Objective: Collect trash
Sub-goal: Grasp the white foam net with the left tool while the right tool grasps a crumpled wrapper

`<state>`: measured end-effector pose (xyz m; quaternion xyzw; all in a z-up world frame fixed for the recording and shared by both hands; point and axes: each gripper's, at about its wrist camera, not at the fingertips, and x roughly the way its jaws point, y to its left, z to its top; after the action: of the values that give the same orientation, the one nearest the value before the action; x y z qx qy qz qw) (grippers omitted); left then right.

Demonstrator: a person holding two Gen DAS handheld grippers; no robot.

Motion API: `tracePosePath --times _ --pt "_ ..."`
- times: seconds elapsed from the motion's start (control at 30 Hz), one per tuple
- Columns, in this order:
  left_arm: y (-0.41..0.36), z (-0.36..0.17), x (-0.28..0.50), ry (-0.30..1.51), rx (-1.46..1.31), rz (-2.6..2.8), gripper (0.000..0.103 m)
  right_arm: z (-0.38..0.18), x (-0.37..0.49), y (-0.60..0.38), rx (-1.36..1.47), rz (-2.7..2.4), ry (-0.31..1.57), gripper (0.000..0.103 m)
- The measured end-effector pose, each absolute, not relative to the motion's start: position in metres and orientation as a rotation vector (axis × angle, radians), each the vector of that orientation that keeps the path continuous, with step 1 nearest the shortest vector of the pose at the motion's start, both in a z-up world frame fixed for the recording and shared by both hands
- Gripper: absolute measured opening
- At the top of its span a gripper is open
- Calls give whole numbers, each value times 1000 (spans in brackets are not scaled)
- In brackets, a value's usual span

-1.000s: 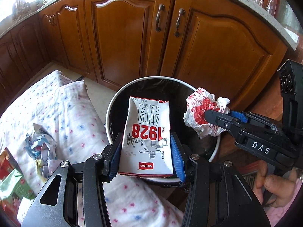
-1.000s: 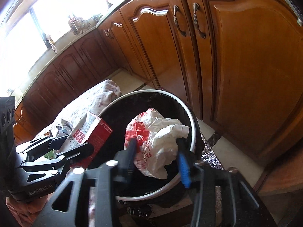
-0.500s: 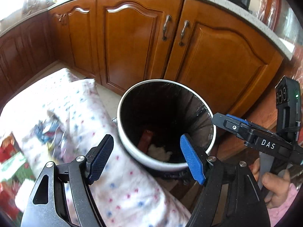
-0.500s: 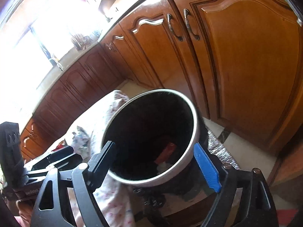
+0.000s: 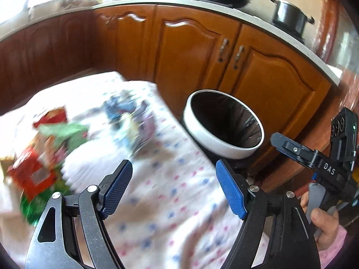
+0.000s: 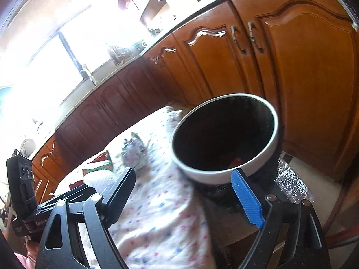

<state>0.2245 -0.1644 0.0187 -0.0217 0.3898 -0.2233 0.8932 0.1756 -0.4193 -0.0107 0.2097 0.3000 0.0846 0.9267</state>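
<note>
Crumpled wrappers (image 5: 132,121) lie on the spotted cloth (image 5: 170,192) left of the bin (image 5: 224,125): light, soft, springy, so pinch a bunched fold. Your left gripper (image 5: 174,190) and right gripper (image 6: 190,199) have just been opening; both stand wide and hold nothing.

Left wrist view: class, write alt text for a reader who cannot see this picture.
Open, empty left tongs point over a spotted white cloth strewn with blurred wrappers, beside a white-rimmed bin lined in black. The right tongs, held by a hand, enter from the right before wooden cabinets.
</note>
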Motion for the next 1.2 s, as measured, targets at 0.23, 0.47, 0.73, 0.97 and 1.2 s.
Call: tracePosePath --times 0.23,0.47,0.73,0.97,1.2 --pt "-114 15 213 817 -123 -403 79 -16 180 -387 432 238 640 90" --pt "-81 10 211 815 -161 -345 79 -17 189 -364 425 285 648 90" --pt "-73 4 221 829 -161 -320 78 -12 208 -343 371 324 647 89" --pt "-78 1 232 830 -124 -320 69 -15 233 -335 371 344 679 76" --pt "-88 -7 248 853 -77 -334 53 -25 281 -318 354 359 745 66"
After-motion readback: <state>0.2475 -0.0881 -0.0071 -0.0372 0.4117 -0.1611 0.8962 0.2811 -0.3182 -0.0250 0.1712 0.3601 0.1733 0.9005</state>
